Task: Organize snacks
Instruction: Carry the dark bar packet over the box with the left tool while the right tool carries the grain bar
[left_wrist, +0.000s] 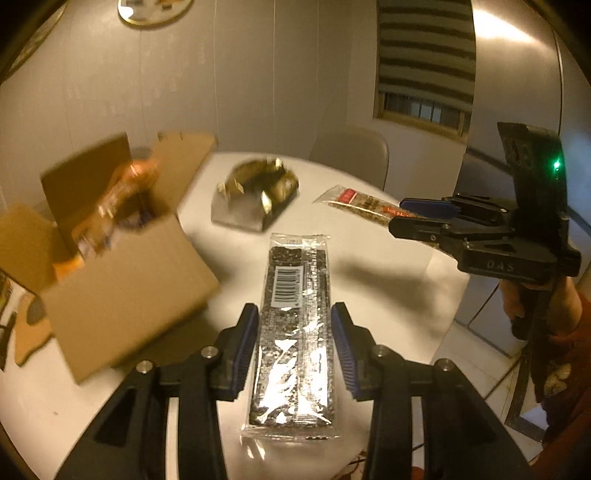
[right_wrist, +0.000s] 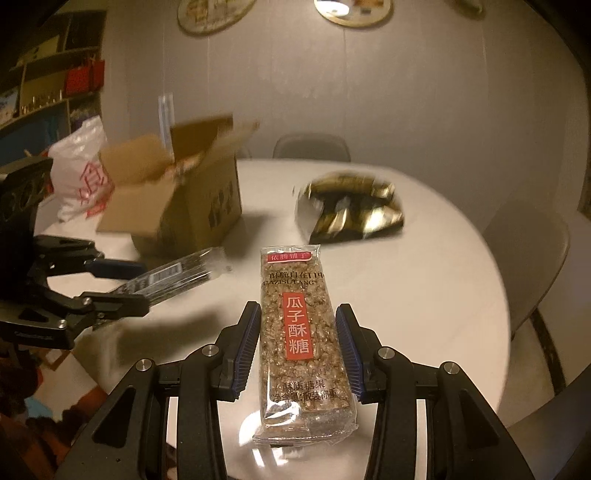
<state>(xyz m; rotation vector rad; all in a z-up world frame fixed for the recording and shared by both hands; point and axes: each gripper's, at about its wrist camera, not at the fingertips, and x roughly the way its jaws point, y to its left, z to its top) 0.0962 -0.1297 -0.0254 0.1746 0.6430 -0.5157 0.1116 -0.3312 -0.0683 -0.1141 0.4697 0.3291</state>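
Note:
My left gripper (left_wrist: 293, 328) is shut on a black sesame bar (left_wrist: 293, 332) in clear wrap, barcode up, held above the white round table (left_wrist: 388, 266). My right gripper (right_wrist: 297, 332) is shut on a brown seed brittle bar (right_wrist: 301, 332) with a red label. Each gripper shows in the other's view: the right one (left_wrist: 400, 214) with its bar (left_wrist: 364, 203), the left one (right_wrist: 140, 284) with its bar (right_wrist: 177, 275). An open cardboard box (left_wrist: 122, 280) holding snack packs stands on the table's left side, ahead and left of both grippers; it also shows in the right wrist view (right_wrist: 192, 206).
A gold and black foil bag (left_wrist: 258, 192) lies on the table beyond the bars, also in the right wrist view (right_wrist: 351, 210). A white plastic bag (right_wrist: 79, 170) sits behind the box. Chairs (left_wrist: 354, 155) stand around the table. Shelves (right_wrist: 44, 85) are at far left.

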